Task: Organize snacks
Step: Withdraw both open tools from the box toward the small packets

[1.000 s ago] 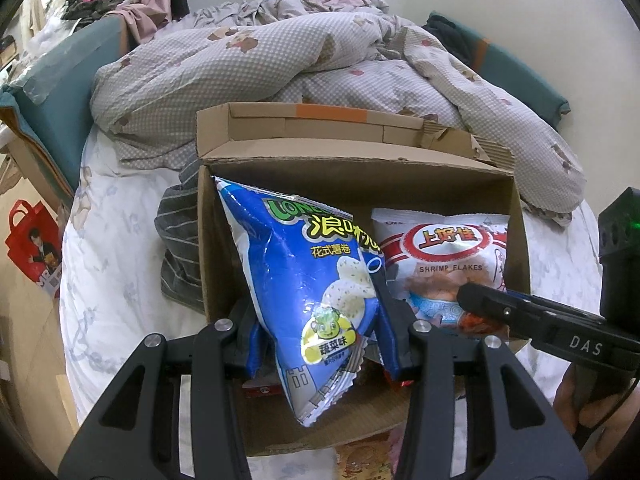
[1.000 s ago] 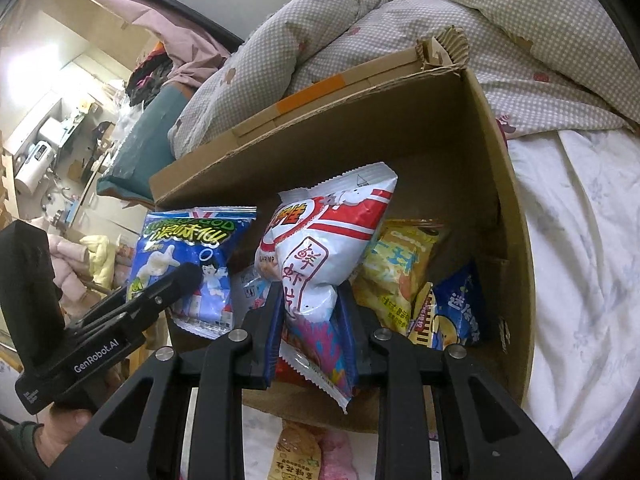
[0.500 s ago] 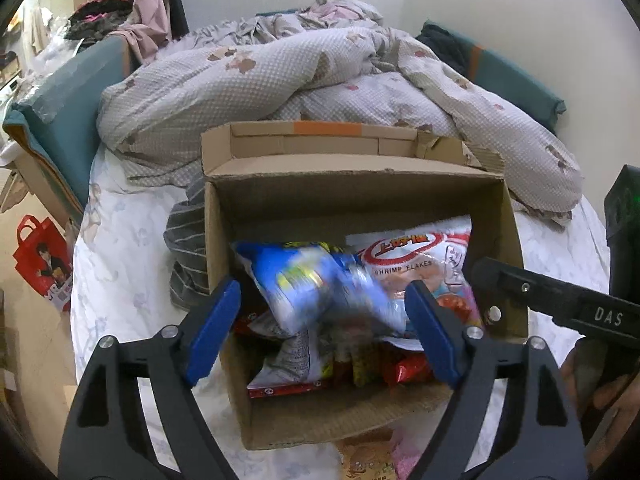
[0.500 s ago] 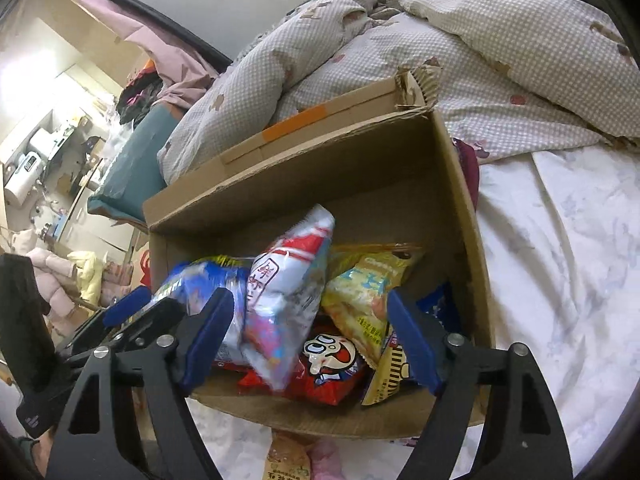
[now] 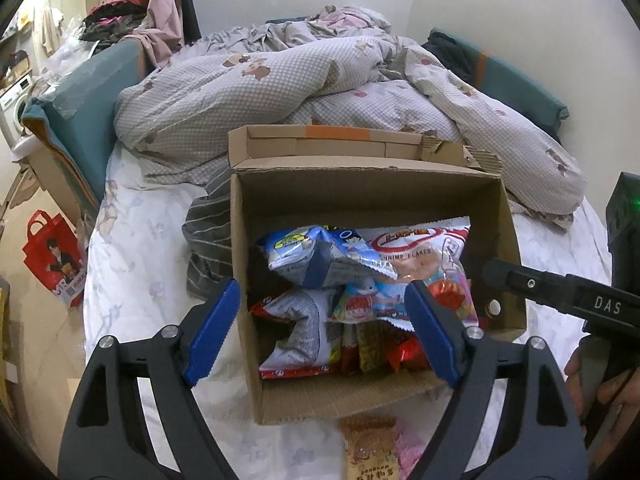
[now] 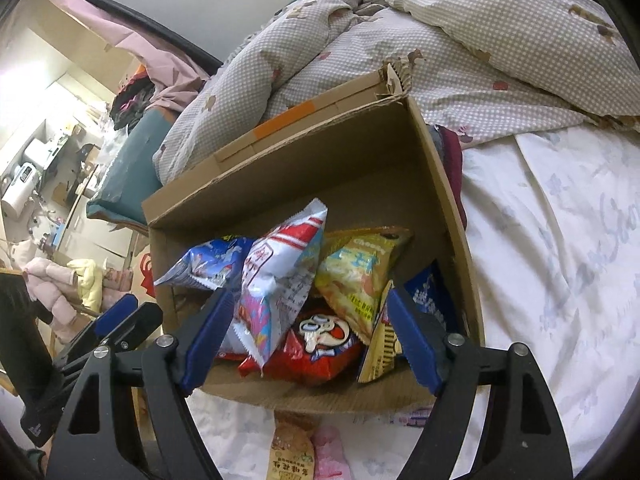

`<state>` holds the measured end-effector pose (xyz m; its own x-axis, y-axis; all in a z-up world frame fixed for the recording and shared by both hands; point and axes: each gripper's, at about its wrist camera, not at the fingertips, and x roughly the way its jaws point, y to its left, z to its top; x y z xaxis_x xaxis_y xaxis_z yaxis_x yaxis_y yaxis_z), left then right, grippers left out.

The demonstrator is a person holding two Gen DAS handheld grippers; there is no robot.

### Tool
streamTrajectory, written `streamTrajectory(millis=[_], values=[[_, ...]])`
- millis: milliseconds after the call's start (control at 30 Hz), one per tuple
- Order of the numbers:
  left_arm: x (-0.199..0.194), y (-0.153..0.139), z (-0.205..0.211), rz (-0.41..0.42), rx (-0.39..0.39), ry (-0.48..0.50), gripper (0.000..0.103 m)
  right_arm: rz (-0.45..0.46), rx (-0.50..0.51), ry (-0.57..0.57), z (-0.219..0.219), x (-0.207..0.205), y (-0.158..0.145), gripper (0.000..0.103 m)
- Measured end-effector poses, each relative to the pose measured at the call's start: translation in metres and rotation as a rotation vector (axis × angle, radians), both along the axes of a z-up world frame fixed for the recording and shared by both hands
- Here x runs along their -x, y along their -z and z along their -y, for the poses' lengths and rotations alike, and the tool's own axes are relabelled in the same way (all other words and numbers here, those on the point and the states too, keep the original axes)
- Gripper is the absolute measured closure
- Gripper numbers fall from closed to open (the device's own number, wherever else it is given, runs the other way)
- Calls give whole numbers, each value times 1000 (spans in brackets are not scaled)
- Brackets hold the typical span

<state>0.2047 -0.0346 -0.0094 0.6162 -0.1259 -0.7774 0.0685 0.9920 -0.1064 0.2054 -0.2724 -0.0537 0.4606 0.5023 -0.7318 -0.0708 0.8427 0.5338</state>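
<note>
Our left claw (image 5: 320,328) hangs released over the cardboard box (image 5: 360,196) on the bed (image 5: 140,272) — inside lie a blue bag (image 5: 316,256), then the shrimp-flakes bag (image 5: 424,252); our right claw (image 6: 310,340) is released too — gripping nothing.

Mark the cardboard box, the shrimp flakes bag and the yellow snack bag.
cardboard box (image 5: 360,200): left wrist view, inner back wall.
shrimp flakes bag (image 5: 424,248): left wrist view, red and white front panel.
yellow snack bag (image 6: 356,276): right wrist view, middle of its front.
</note>
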Motion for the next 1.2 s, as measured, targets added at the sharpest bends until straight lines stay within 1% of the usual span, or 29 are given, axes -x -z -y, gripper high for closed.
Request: streamTrajectory(millis=[167, 300, 400, 533, 633, 700, 800, 867, 933, 967, 1067, 1100, 1200], values=[[14, -8, -2, 16, 10, -5, 21, 9, 2, -10, -2, 14, -8, 22], [26, -3, -8, -17, 38, -20, 21, 15, -6, -16, 0, 28, -14, 22], [36, -1, -10, -28, 44, -26, 21, 9, -7, -11, 3, 38, -14, 22], [48, -1, -14, -33, 50, -43, 21, -34, -6, 10, 10, 52, -7, 22], [59, 3, -21, -58, 78, -64, 21, -77, -53, 39, 19, 60, 1, 22], [63, 7, -23, -79, 92, -66, 21, -99, -65, 56, 24, 66, 6, 22], [68, 16, -21, -105, 75, -52, 21, -138, -85, 79, 31, 75, 15, 22], [73, 30, -17, -160, 56, -40, 21, -158, -94, 92, 36, 82, 20, 22], [75, 46, -13, -224, 63, -35, 21, -179, -86, 101, 38, 89, 25, 22], [76, 61, -9, -285, 77, -38, 21, -190, -79, 106, 39, 93, 28, 22], [79, 95, 4, -403, 128, -30, 21, -216, -75, 117, 43, 101, 36, 22], [79, 107, 12, -431, 113, -18, 21, -221, -71, 119, 44, 102, 37, 22], [76, 129, 31, -465, 58, 9, 21, -221, -54, 127, 46, 103, 37, 22]])
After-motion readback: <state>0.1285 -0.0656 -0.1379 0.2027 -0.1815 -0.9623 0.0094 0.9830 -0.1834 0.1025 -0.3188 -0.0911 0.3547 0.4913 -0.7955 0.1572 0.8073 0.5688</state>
